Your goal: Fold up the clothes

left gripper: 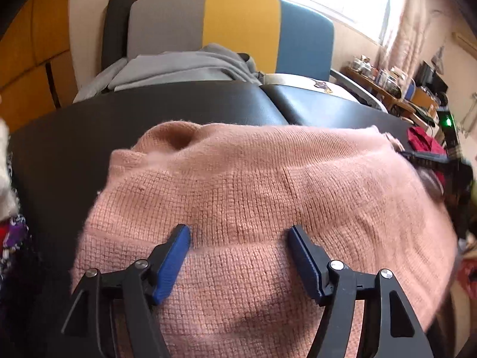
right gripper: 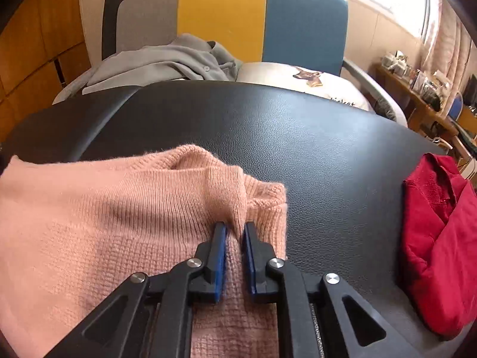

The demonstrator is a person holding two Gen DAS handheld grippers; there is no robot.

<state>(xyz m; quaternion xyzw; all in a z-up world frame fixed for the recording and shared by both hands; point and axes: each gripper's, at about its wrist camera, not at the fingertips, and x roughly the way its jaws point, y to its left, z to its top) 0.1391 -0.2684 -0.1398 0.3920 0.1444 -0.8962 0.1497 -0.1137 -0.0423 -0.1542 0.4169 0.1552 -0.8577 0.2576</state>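
A pink knitted sweater (left gripper: 253, 185) lies on the black padded table (left gripper: 104, 125). My left gripper (left gripper: 238, 232) is open, its blue pads spread wide just above the sweater's middle, holding nothing. My right gripper (right gripper: 235, 229) is shut on a fold of the pink sweater (right gripper: 119, 208) at its right edge, the ribbed cloth pinched between the blue pads. The right gripper also shows at the right edge of the left wrist view (left gripper: 426, 158), blurred.
A red garment (right gripper: 441, 238) lies on the black table (right gripper: 328, 137) at the right. Grey clothes (right gripper: 161, 59) and a white printed cloth (right gripper: 298, 74) lie on the grey, yellow and blue sofa (right gripper: 223, 15) behind. A cluttered desk (right gripper: 417, 89) stands at far right.
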